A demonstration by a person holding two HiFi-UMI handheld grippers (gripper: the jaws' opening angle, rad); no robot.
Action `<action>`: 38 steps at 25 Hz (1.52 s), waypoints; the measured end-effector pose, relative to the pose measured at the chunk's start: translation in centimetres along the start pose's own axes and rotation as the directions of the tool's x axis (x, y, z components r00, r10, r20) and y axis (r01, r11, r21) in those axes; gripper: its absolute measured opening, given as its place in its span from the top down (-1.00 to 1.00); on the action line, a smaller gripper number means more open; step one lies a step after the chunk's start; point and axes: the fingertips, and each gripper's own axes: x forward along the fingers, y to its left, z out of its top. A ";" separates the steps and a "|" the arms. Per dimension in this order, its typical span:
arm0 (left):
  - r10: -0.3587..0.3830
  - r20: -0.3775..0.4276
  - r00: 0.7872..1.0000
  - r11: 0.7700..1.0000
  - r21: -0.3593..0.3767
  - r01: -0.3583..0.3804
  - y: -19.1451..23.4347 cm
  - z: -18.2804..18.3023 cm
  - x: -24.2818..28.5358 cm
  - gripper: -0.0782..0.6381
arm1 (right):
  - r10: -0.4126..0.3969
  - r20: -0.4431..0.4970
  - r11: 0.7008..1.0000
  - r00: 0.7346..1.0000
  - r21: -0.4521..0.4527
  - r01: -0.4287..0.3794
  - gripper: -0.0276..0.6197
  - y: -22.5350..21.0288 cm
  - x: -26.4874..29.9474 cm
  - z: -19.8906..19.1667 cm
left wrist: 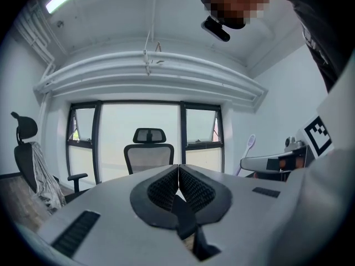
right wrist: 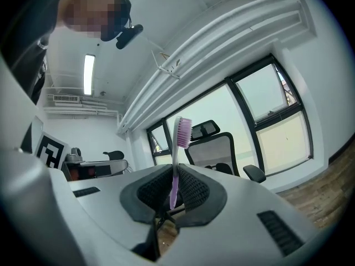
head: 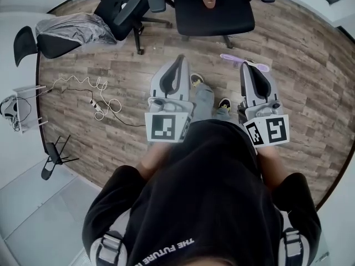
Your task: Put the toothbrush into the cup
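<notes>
Wood-plank floor (head: 299,65) spreads below, with a black office chair (head: 233,13) ahead. Short and left of the cup (head: 208,0) on its seat, the left tool (head: 179,62) is pinched together, empty. Short and right of the cup, the right tool (head: 248,66) clamps the purple toothbrush (head: 230,57) crosswise, so that hand probably carries it forward.

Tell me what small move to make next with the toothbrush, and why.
Probably carry the right gripper forward and slightly left toward the cup on the seat of the black chair. Its jaws are shut on the purple toothbrush, and the cup stands well ahead of it, so the brush cannot be dropped in yet. The left gripper is shut and empty.
</notes>
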 end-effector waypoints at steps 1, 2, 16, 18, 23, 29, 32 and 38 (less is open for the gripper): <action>0.001 0.001 1.000 1.000 -0.006 -0.001 0.8 0.0 0.7 0.72 | 0.001 -0.005 1.000 1.000 -0.005 -0.001 0.78 0.0 1.1 -0.1; 0.002 0.005 1.000 1.000 -0.012 -0.002 1.8 0.0 1.4 0.72 | 0.002 -0.010 1.000 1.000 -0.011 -0.002 0.78 -0.1 2.2 -0.1; -0.005 0.055 0.998 0.991 -0.132 0.012 15.2 0.2 9.8 0.72 | -0.011 -0.065 0.995 0.998 -0.099 0.005 0.78 1.7 18.3 0.4; -0.011 0.051 0.999 0.991 -0.133 0.018 16.5 -0.1 10.4 0.72 | -0.016 -0.067 0.995 0.998 -0.102 0.009 0.78 2.1 19.8 0.1; -0.002 0.056 0.998 0.989 -0.149 0.010 19.2 -0.6 11.2 0.72 | -0.055 -0.065 0.992 0.996 -0.118 0.047 0.78 1.8 21.6 0.2; -0.017 0.059 0.998 0.988 -0.152 0.025 20.4 -0.7 13.3 0.72 | -0.103 -0.061 0.986 0.993 -0.139 0.093 0.78 0.5 22.6 0.6; -0.018 0.056 0.998 0.990 -0.139 0.026 20.6 -0.8 14.1 0.72 | -0.110 -0.054 0.987 0.992 -0.120 0.103 0.78 -0.2 23.2 0.7; -0.008 0.055 0.998 0.993 -0.116 0.014 20.7 -0.1 17.2 0.72 | -0.109 -0.021 0.991 0.994 -0.080 0.107 0.78 -3.1 25.5 1.7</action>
